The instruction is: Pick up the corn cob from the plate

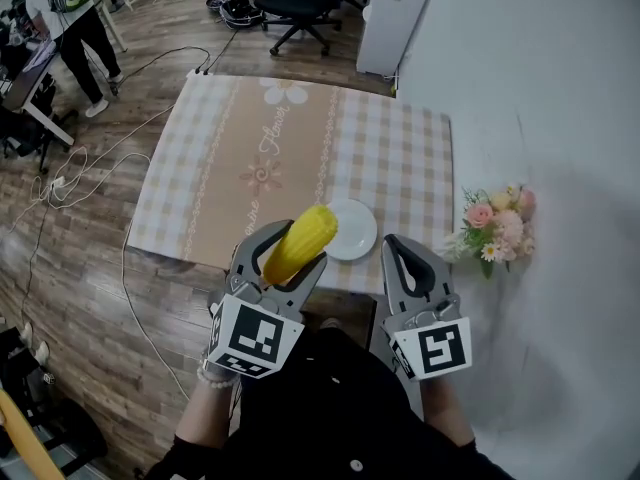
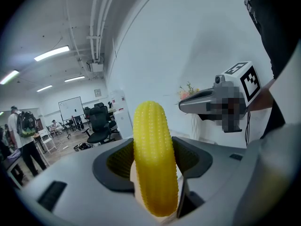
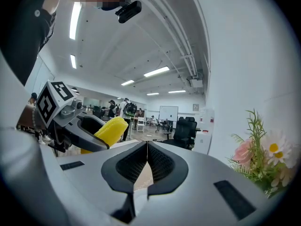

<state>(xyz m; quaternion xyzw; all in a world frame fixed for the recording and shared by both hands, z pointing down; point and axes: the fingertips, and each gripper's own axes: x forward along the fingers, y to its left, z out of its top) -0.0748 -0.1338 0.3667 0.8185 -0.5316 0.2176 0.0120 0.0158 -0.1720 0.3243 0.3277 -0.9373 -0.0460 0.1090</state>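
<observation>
A yellow corn cob (image 1: 299, 242) sticks up and forward out of my left gripper (image 1: 283, 253), which is shut on it and held high above the table. In the left gripper view the corn cob (image 2: 155, 157) stands between the two dark pads. The white plate (image 1: 349, 229) lies bare on the near edge of the table, just right of the cob. My right gripper (image 1: 408, 260) hovers to the right of the plate, shut with nothing in it. From the right gripper view the corn cob (image 3: 110, 130) shows at the left, and the right gripper (image 3: 147, 161) has its pads pressed together.
A checked cloth covers the table (image 1: 260, 158). A bunch of pink and yellow flowers (image 1: 497, 223) stands at the right by the white wall. An office chair (image 1: 300, 3) and a person (image 1: 75, 18) are beyond the table; cables (image 1: 70, 183) trail on the wooden floor at left.
</observation>
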